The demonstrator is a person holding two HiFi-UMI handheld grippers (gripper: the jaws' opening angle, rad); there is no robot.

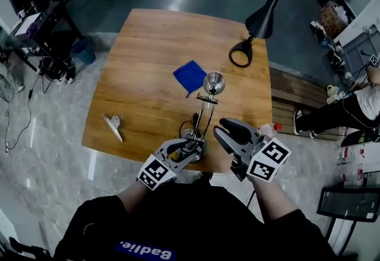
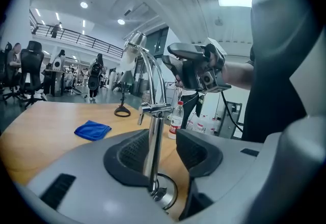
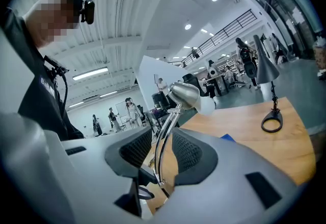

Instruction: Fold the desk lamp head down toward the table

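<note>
- Chrome desk lamp head (image 1: 214, 83) stands high on its twin-rod arm (image 3: 162, 151), dome facing roughly outward; not yet folded. The lamp sits at the near edge of the wooden table (image 1: 148, 46), right in front of me.
- Step in hand, as I judge it: getting both grippers set on the lamp before the fold. Nothing is clamped.
- Left gripper (image 2: 162, 139): jaws wide apart, lower post (image 2: 153, 151) upright between them, closer to the left pad; I can't see a pad pressing on it. Base just below the jaw tips.
- Right gripper (image 3: 162, 134): jaws partly apart, the twin rods running up through the gap, a sliver of space on either side. Head sits above and beyond the tips.
- Next move, my reading: close left on the post to hold the base steady, then take the arm or head with the right and swing it forward and down.
- Further out: blue cloth (image 1: 190, 76) beyond the lamp, black lamp (image 1: 264, 13) at the far right corner, well apart.
</note>
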